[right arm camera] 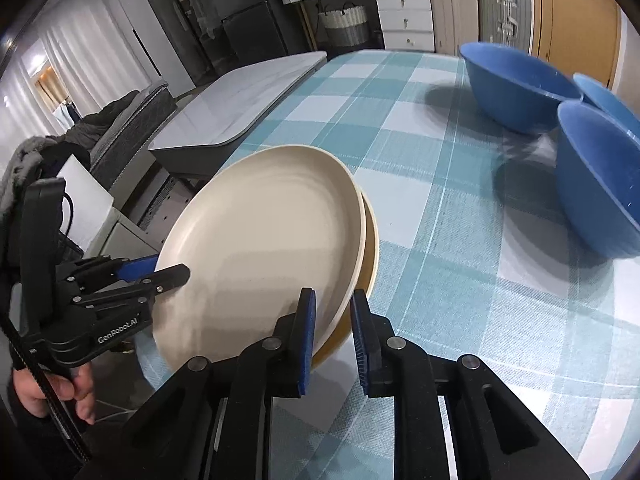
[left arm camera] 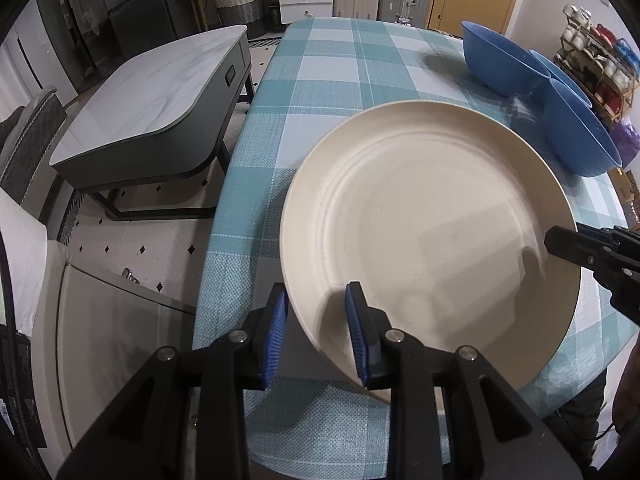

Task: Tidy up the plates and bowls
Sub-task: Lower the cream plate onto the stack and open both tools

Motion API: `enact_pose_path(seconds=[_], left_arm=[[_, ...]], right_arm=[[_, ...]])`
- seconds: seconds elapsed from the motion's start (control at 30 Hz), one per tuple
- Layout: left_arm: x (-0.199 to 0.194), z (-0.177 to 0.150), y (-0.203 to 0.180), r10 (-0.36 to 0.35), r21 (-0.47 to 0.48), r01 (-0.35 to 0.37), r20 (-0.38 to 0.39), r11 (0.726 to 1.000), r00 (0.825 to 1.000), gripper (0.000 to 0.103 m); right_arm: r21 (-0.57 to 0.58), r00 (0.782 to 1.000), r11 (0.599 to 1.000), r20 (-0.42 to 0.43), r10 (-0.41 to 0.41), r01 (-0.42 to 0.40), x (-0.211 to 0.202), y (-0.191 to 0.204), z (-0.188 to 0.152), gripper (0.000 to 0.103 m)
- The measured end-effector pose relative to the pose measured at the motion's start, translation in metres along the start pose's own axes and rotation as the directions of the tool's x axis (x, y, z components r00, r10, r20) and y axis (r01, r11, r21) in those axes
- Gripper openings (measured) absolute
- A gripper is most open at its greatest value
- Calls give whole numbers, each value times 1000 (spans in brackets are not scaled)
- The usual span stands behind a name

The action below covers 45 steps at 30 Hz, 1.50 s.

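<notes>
Through the left wrist camera I see my left hand-held gripper [left arm camera: 316,320] straddling the near-left rim of the cream plate [left arm camera: 432,240]. One blue pad sits inside the plate and the other outside it, with a clear gap on the outer side, so I read the jaws as spread around the rim rather than pinching it. The plate lies on the checked worktop [left arm camera: 340,80], overhanging its near-left edge. The tip of my right hand-held gripper [left arm camera: 568,246] reaches the plate's right rim; from here I cannot tell how its jaws stand. Three blue bowls [left arm camera: 504,60] stand close together at the far right of the worktop, well apart from the plate.

Through the right wrist camera, the cream plate [right arm camera: 264,240] turns out to rest on a second plate [right arm camera: 372,256] with a yellowish underside. My right hand-held gripper [right arm camera: 332,332] has both rims between its pads, with a gap on each side, so it is loosely spread. The left hand-held gripper [right arm camera: 160,270] brackets the plate's left edge, and a hand [right arm camera: 60,392] holds its handle. The blue bowls [right arm camera: 520,88] sit at the far right.
</notes>
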<state>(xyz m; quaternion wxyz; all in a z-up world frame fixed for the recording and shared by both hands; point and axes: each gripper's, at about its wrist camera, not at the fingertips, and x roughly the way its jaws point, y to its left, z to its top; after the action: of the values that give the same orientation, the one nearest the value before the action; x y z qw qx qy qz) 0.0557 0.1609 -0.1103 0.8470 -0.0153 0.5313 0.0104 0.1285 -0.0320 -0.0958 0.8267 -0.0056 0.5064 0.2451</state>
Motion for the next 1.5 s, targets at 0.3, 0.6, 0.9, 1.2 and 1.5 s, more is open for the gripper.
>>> enact_pose_path(seconds=[0.3, 0.6, 0.9, 1.2, 1.5], left_arm=[[-3, -2, 1, -14, -8, 14, 7, 1000, 1000, 28], [-4, -3, 3, -33, -11, 34, 7, 999, 999, 29], [0, -4, 4, -41, -18, 41, -7, 999, 999, 31], [-1, -3, 3, -38, -17, 37, -10, 999, 999, 31], [-6, -3, 9, -47, -42, 47, 5, 998, 999, 38]], right_arm=[[46, 995, 997, -69, 68, -65, 8, -9, 7, 17], [-71, 995, 996, -80, -60, 55, 10, 7, 5, 18], [-82, 993, 996, -110, -43, 34, 13, 5, 5, 18], [-153, 986, 987, -153, -74, 50, 24, 9, 7, 20], [-75, 980, 996, -200, 23, -39, 27, -9, 14, 25]])
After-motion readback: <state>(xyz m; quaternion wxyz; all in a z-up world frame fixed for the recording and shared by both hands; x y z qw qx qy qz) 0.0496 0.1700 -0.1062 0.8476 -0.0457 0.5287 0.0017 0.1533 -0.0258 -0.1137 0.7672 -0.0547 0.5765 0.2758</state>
